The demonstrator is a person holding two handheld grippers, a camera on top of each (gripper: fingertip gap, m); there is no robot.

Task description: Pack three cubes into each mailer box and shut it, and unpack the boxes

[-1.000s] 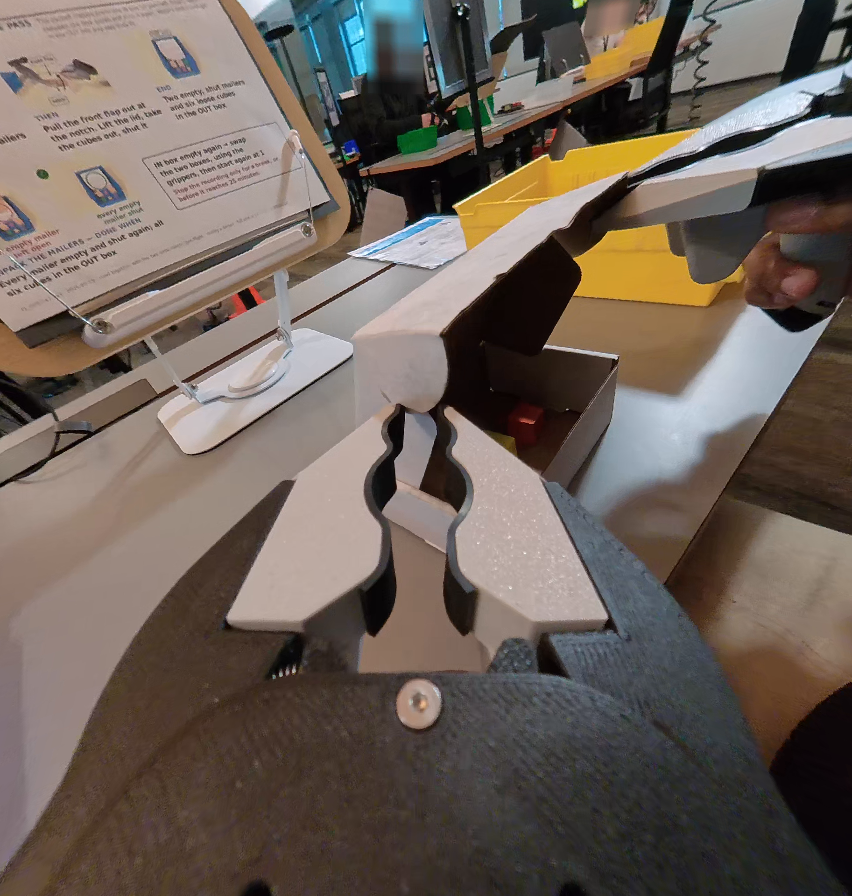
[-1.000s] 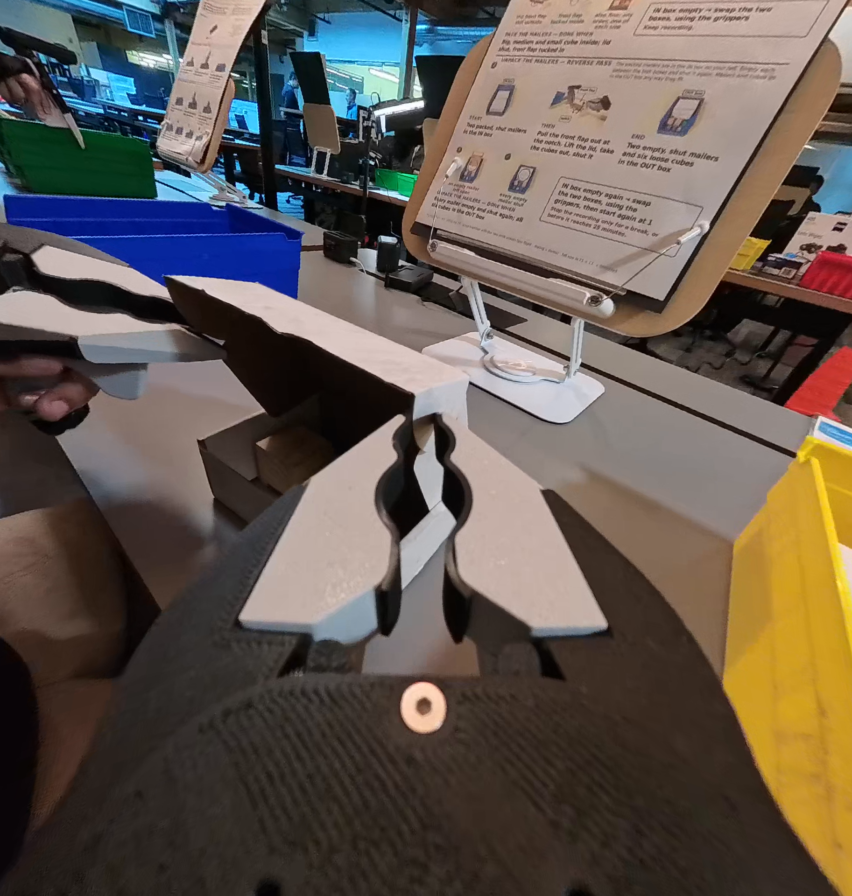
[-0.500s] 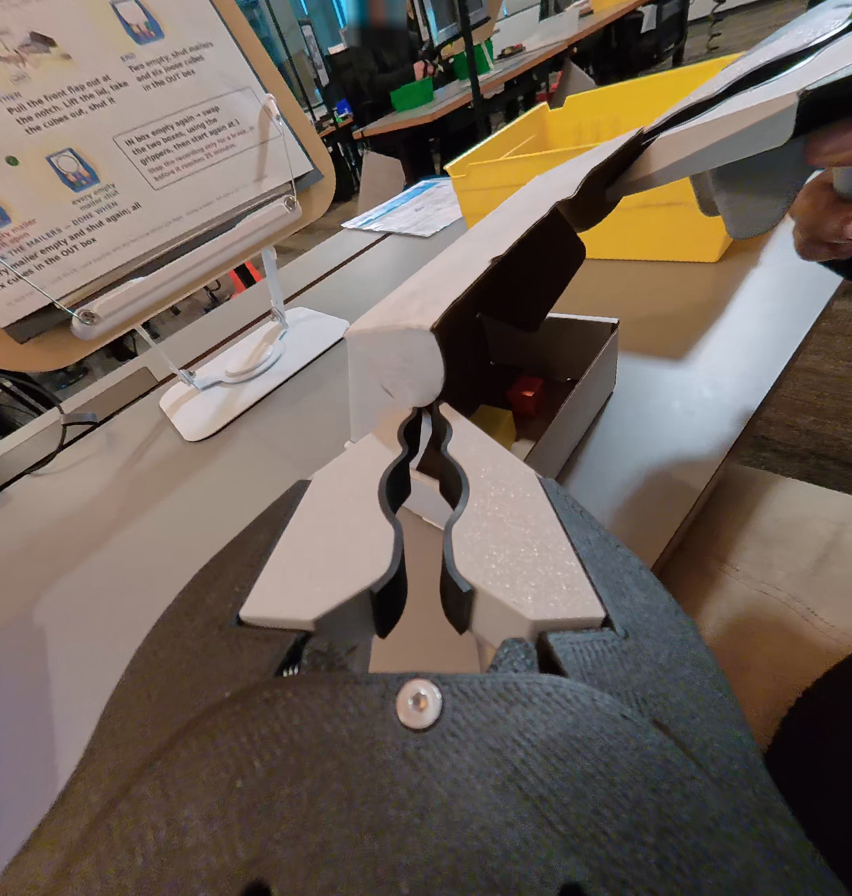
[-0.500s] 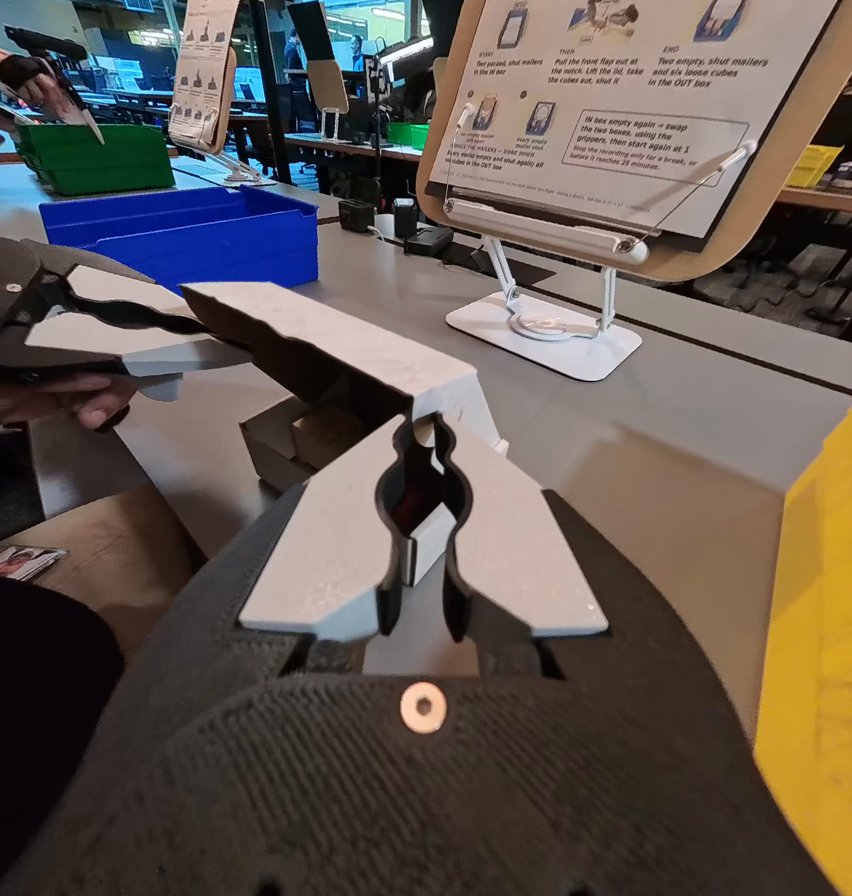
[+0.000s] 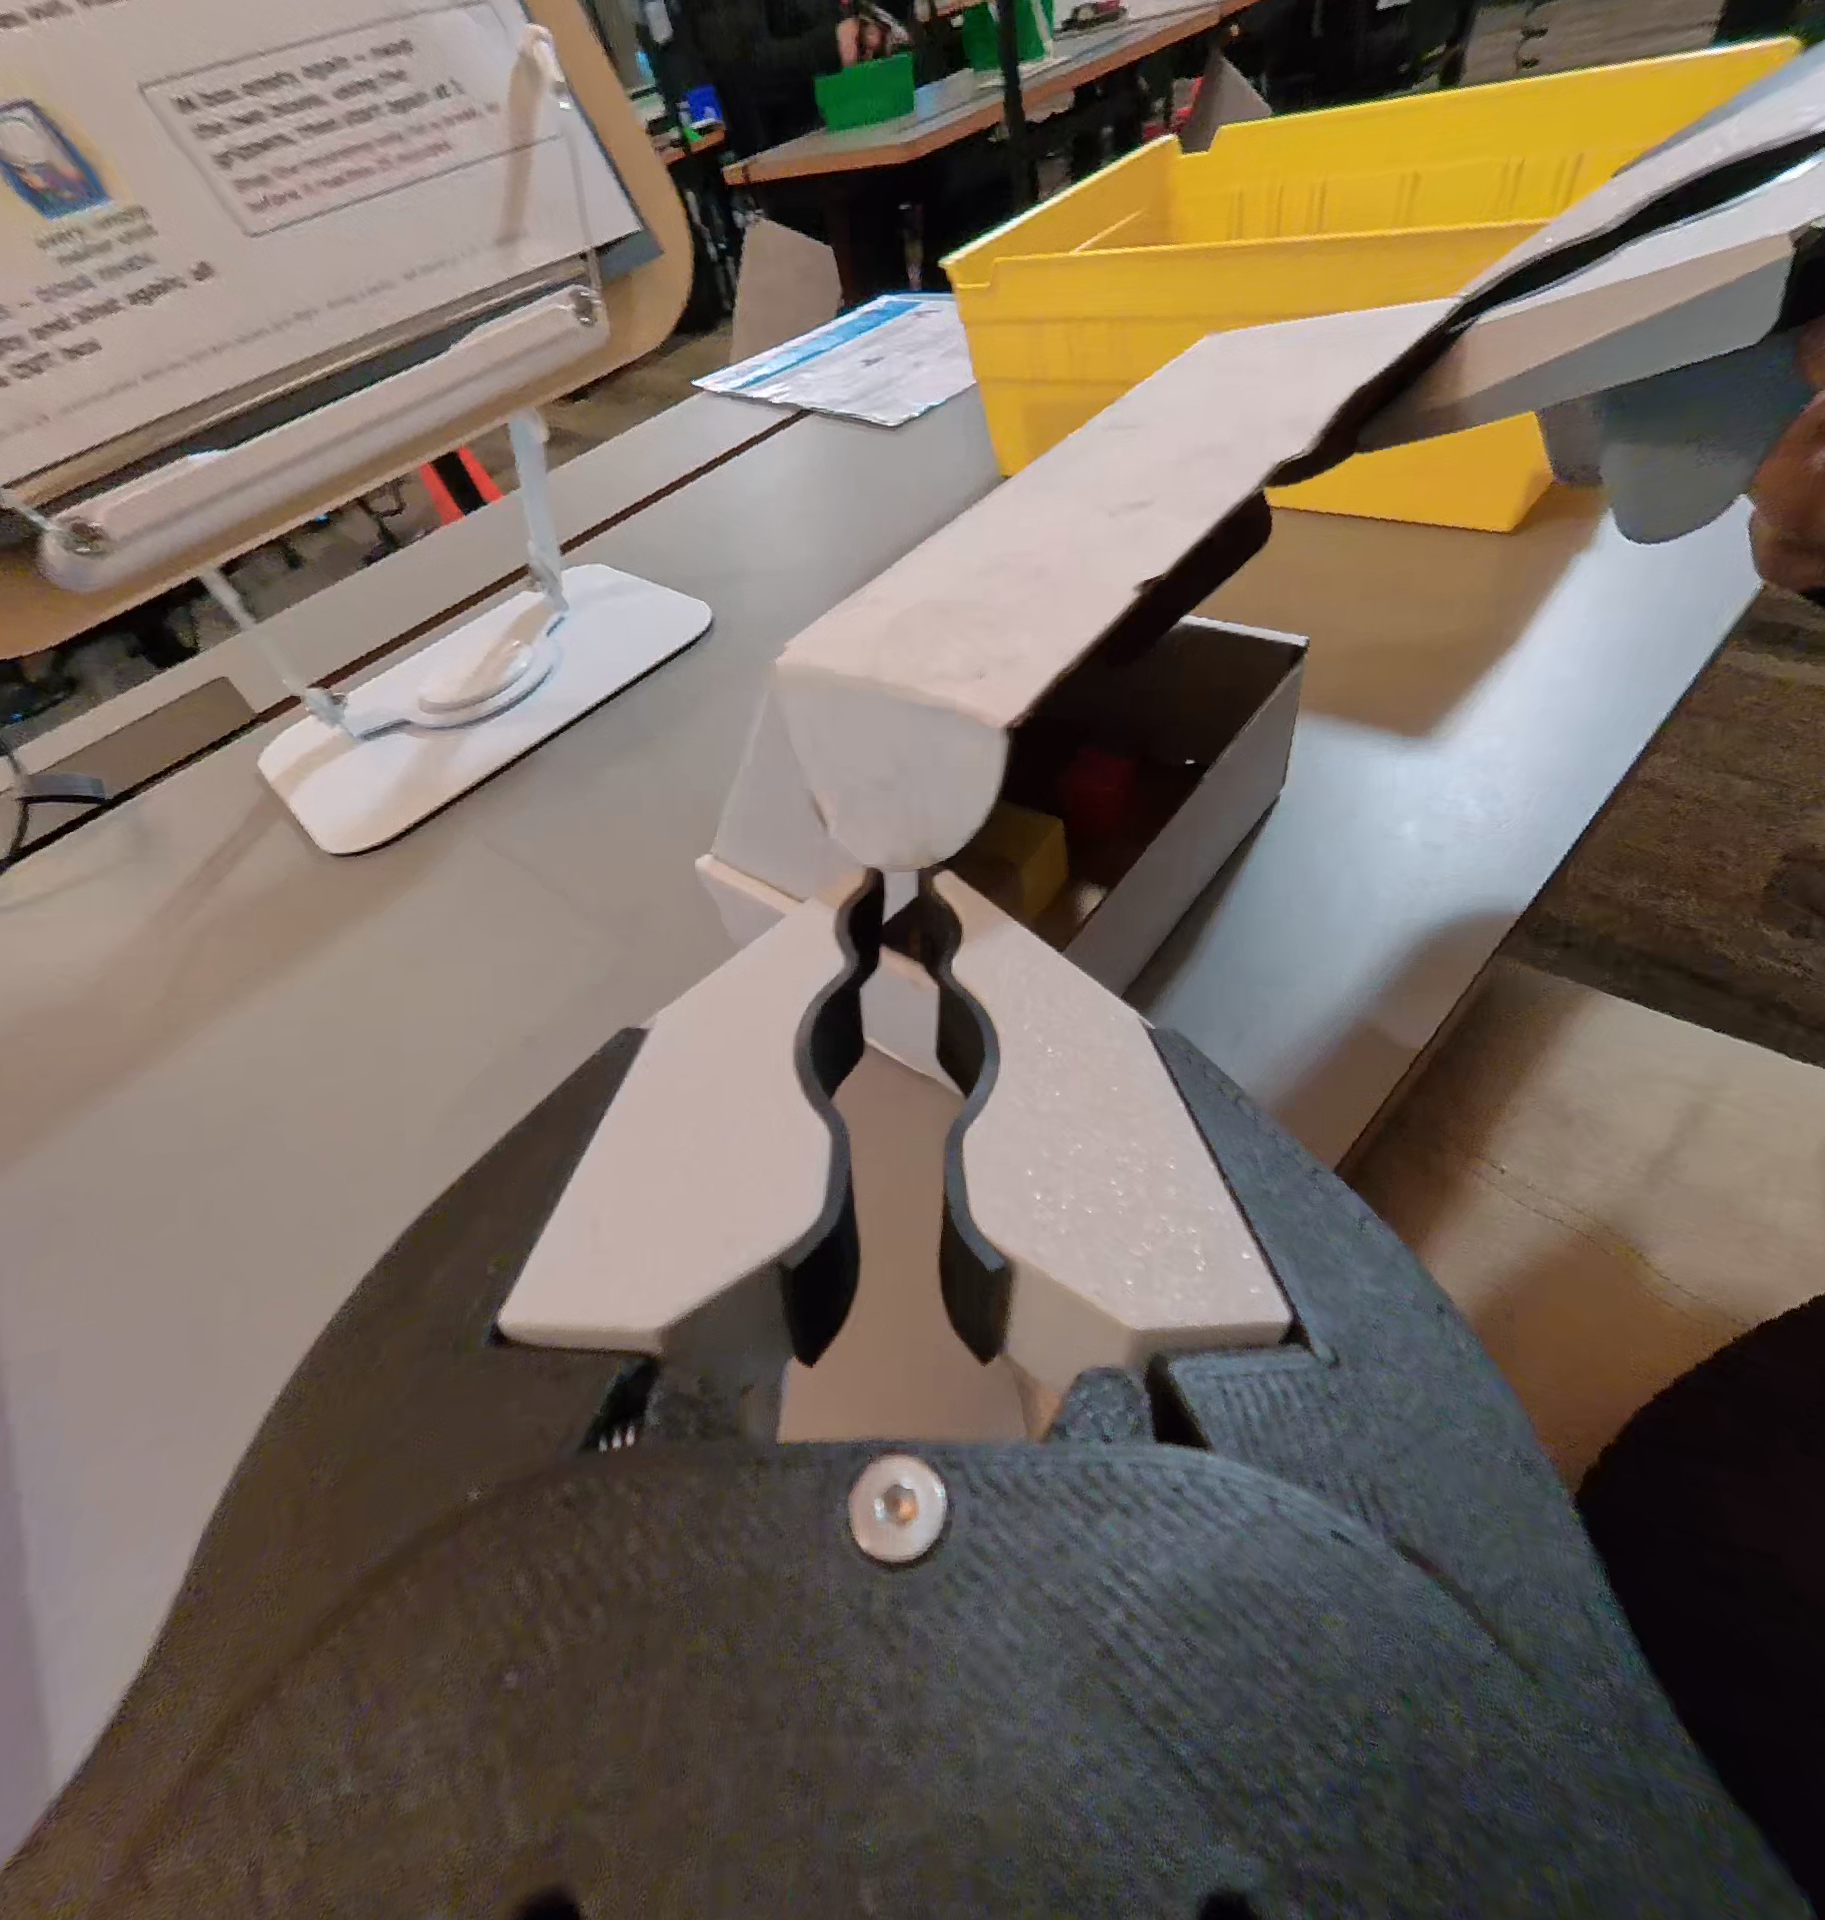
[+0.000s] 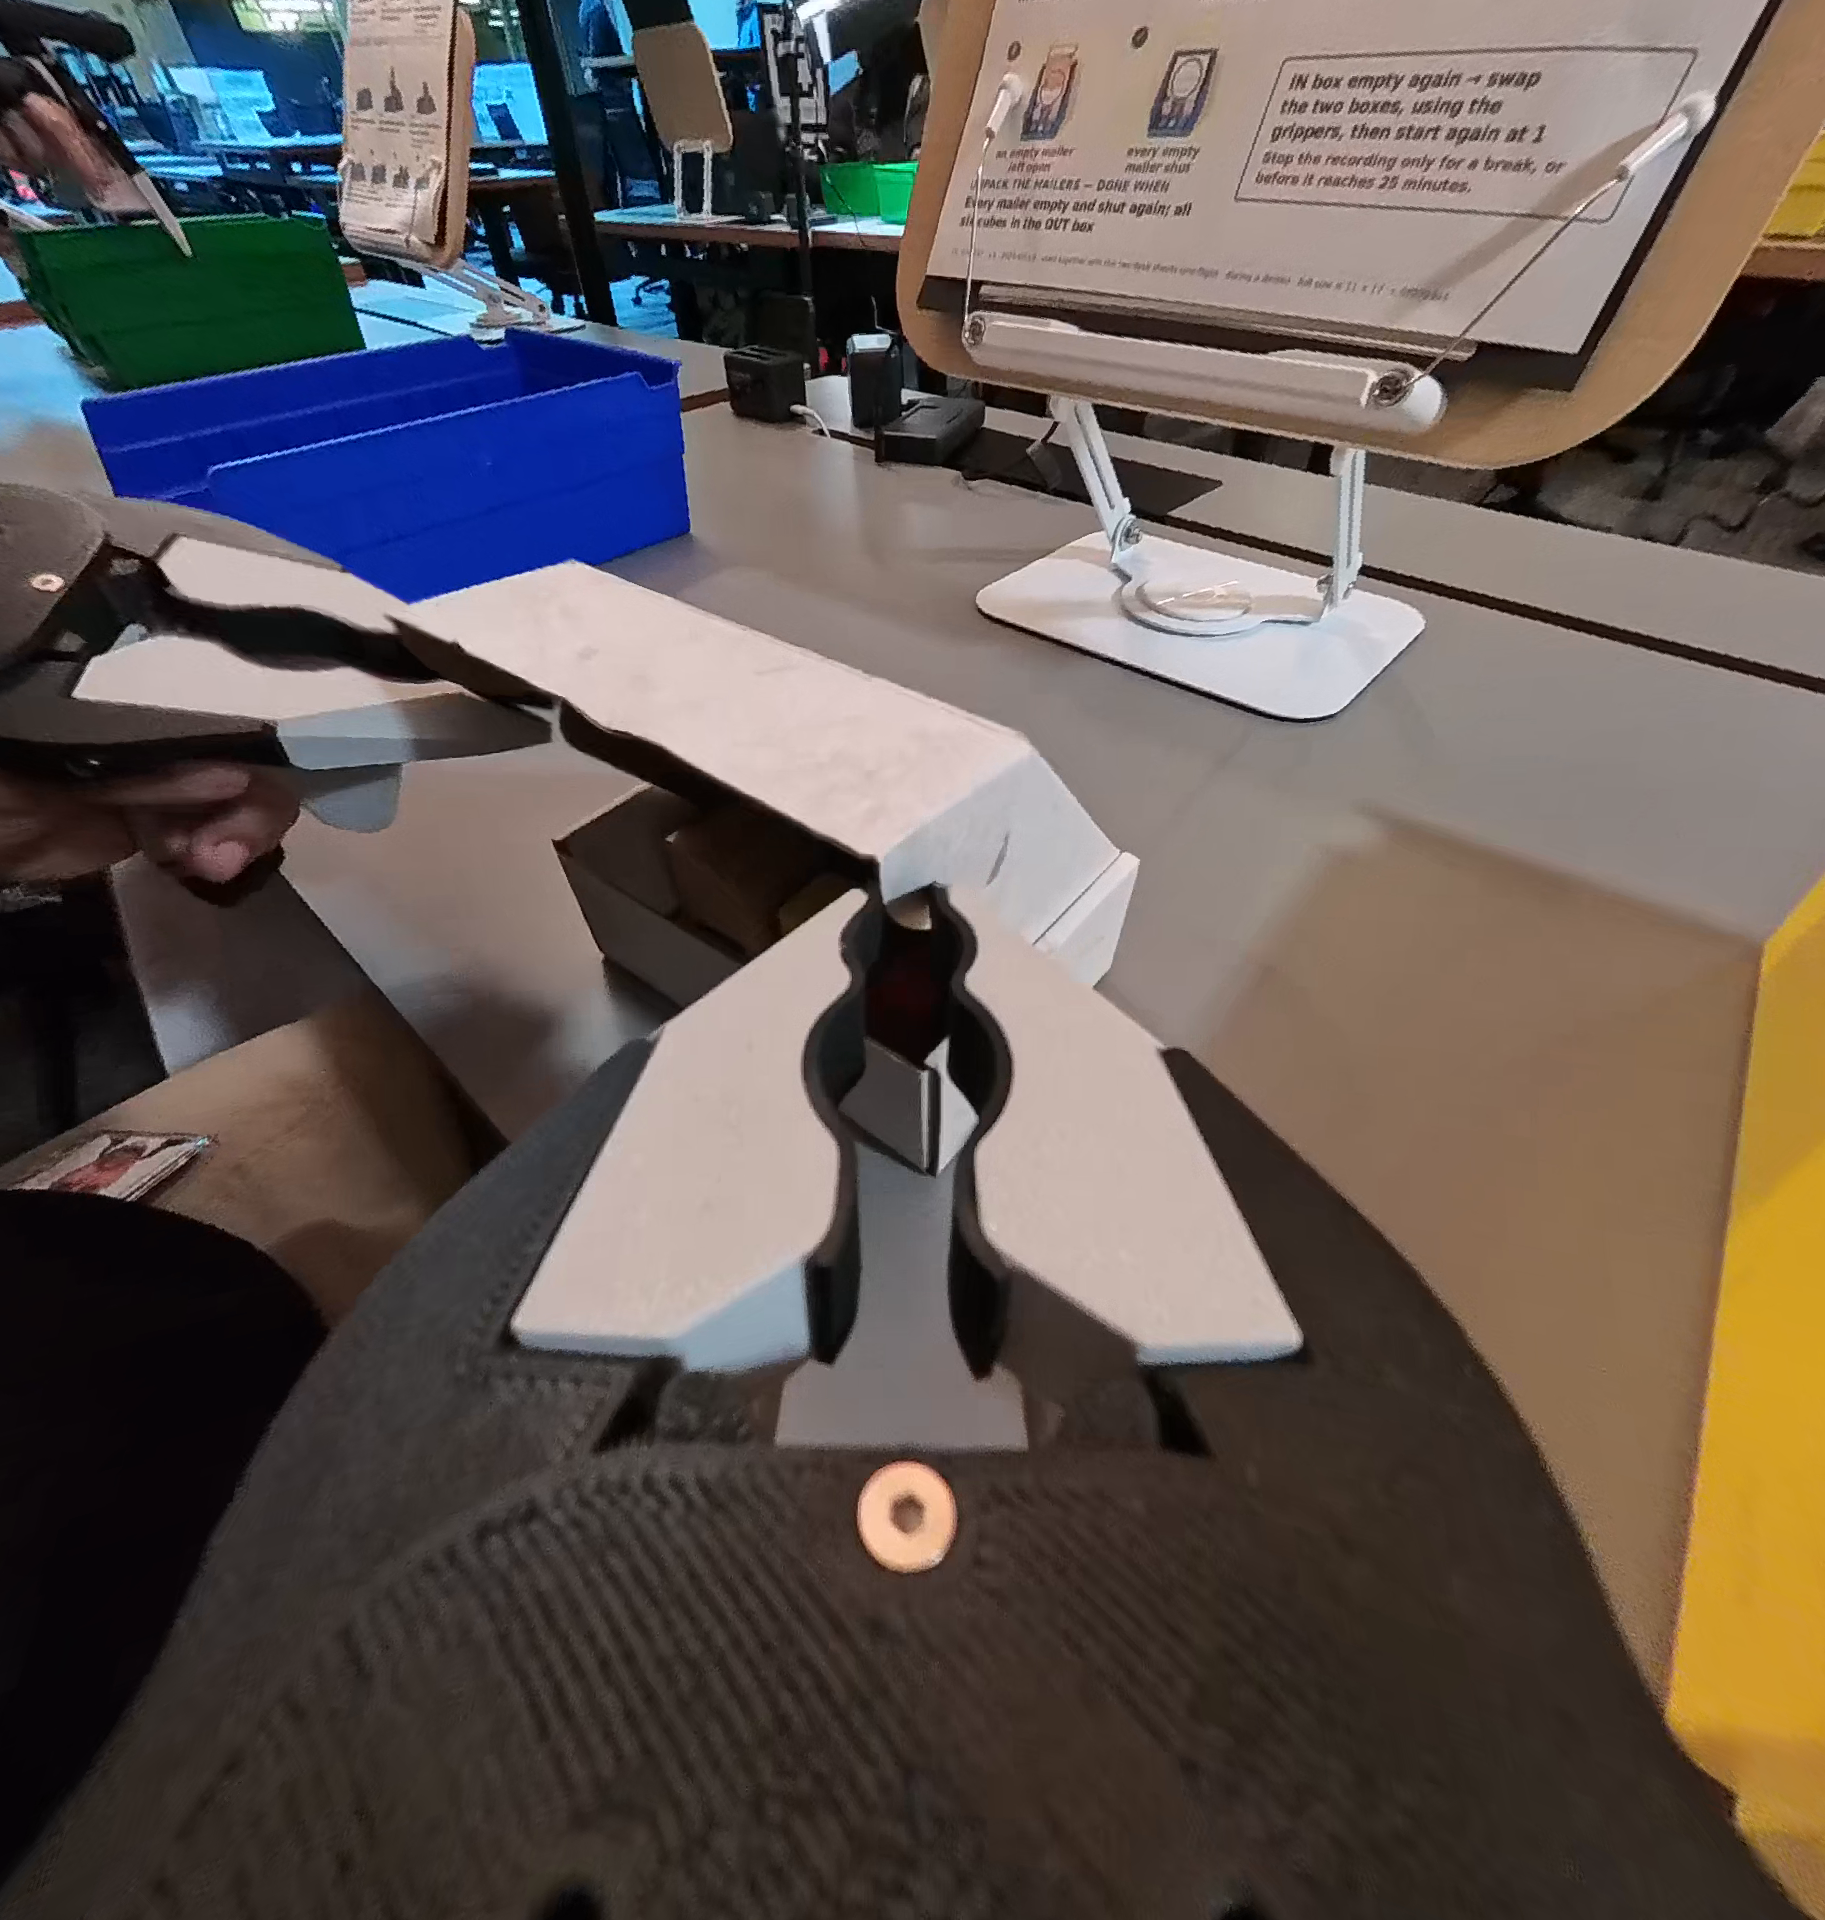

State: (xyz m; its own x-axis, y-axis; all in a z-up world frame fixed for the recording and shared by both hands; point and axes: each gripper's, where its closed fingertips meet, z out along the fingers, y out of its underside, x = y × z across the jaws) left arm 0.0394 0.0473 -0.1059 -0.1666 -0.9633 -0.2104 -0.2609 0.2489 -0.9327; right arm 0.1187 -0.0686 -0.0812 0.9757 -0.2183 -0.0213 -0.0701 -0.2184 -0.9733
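Pinching the side flaps of the lid (image 5: 1074, 520), one at each end, the narrow-set fingers of the left gripper (image 5: 900, 883) and the right gripper (image 6: 908, 914) are seen closed on cardboard. In each wrist view the near contact is partly hidden under the flap's curled edge, but the grip is confirmed from the opposite camera. Compared with a second ago, the lid is held lower and flatter over the white mailer box (image 5: 1199, 779), and the gap above the box's front wall is narrower. Both grippers are held nearly level and point toward each other along the lid; a hand is glimpsed under each far one.

The box is set on the grey table (image 5: 368, 987) near its front edge. Inside, a red cube (image 5: 1095, 784) and a yellow cube (image 5: 1022, 857) are made out in shadow; a third cannot be confirmed.

Beyond the box, a yellow bin (image 5: 1251, 239) is cut off by the right gripper, and a blue bin (image 6: 420, 447) and a page stand (image 6: 1199, 613) are seen farther back.
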